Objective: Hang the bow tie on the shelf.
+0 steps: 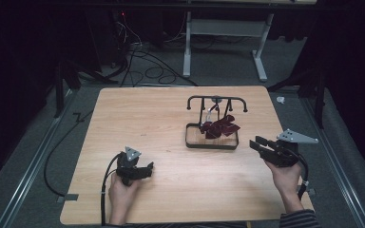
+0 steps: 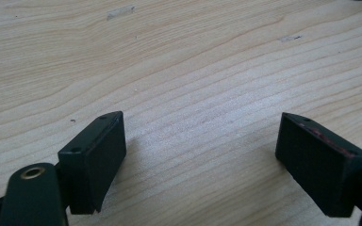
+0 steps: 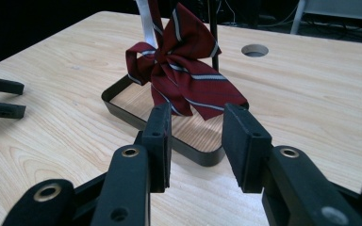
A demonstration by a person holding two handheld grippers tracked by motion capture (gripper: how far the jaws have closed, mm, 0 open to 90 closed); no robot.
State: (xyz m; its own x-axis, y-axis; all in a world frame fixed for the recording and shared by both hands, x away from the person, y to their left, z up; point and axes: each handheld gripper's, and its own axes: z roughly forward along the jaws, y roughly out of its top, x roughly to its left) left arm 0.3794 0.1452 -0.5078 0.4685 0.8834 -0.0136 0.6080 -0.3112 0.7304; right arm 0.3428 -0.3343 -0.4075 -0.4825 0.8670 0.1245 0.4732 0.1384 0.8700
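Jaws of my right gripper (image 3: 195, 141) stand half-open and empty before the red bow tie (image 3: 184, 70); my left gripper (image 2: 202, 155) gapes wide, empty.

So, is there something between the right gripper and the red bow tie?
Only the black stand's base rim lies between right gripper and bow tie, seen in the right gripper view.

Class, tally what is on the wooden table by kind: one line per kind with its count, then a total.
Bow tie, dark red with stripes: 1
Black stand: 1
Hand-held grippers, left gripper and right gripper, both with jaws apart and nothing between them: 2
Total: 4
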